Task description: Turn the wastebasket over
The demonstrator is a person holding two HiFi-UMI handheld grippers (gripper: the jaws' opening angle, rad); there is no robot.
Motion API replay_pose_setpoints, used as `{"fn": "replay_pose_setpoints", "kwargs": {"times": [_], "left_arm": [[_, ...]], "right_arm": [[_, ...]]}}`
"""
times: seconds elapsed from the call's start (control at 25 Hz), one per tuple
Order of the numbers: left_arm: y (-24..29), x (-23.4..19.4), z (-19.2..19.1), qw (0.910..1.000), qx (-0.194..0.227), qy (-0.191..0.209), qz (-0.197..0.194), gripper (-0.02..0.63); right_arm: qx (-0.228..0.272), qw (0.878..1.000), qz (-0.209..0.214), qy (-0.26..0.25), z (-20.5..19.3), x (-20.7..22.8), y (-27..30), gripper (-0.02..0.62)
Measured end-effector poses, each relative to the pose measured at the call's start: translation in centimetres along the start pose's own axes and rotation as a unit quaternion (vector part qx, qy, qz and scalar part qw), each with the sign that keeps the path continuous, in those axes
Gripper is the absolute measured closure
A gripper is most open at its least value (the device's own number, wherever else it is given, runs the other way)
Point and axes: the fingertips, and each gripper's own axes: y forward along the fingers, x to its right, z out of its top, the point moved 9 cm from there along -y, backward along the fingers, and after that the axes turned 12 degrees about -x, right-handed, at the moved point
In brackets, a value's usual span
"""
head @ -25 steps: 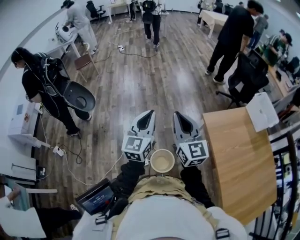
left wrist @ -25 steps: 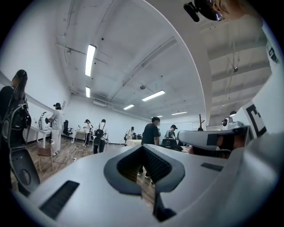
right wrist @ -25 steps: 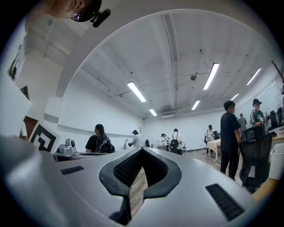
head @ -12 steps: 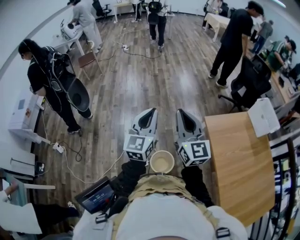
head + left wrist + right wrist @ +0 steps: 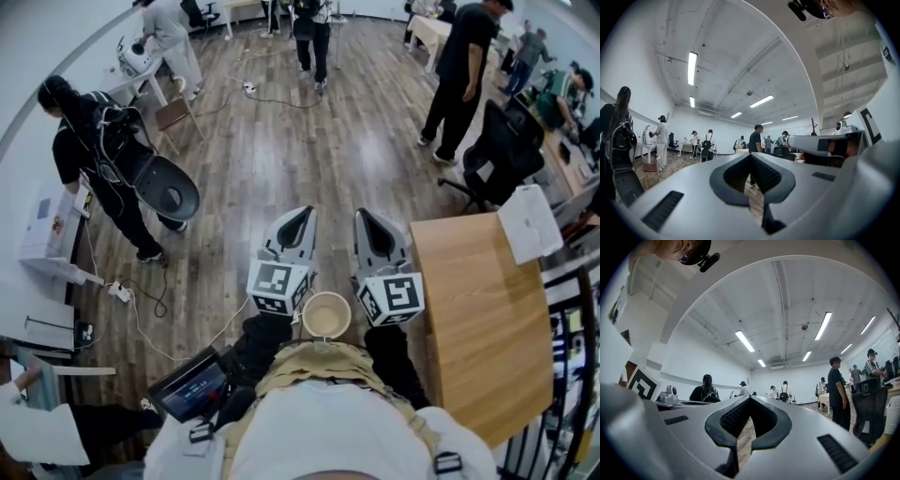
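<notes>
My left gripper (image 5: 304,215) and right gripper (image 5: 361,217) are held side by side in front of the person's chest, pointing out over the wooden floor (image 5: 281,150). Both are shut with nothing between the jaws. In the left gripper view the left gripper (image 5: 750,155) has its tips together against the open room. The right gripper (image 5: 750,398) looks the same in the right gripper view. I cannot pick out a wastebasket for certain. A black rounded shell with an oval opening (image 5: 166,188) stands by a person in black at the left.
A wooden table (image 5: 473,319) stands close on the right with a white laptop (image 5: 530,223) on it. A black office chair (image 5: 497,150) is beyond it. Cables and a power strip (image 5: 120,292) lie on the floor at the left. Several people stand farther off.
Both grippers stay where they were, still shut. The person in black at the left has shifted, and the black shell beside them has turned. The standing person at upper right has moved farther away.
</notes>
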Motion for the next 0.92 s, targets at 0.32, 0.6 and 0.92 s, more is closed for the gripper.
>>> {"fn": "replay_pose_setpoints", "kwargs": {"times": [0.32,0.6,0.92], "left_arm": [[0.3,0.7,-0.5,1.0000,-0.005,-0.001,-0.007,0.604],[0.6,1.1,-1.0,0.9999,-0.010,0.000,-0.014,0.604],[1.1,1.8,-1.1,0.9995,-0.021,-0.004,-0.024,0.604]], "right_arm": [[-0.008,1.000,0.002,0.004,-0.3,0.3,-0.2,0.575],[-0.013,1.000,0.004,0.008,-0.8,0.4,-0.2,0.575],[-0.011,1.000,0.004,0.011,-1.0,1.0,-0.2,0.575]]}}
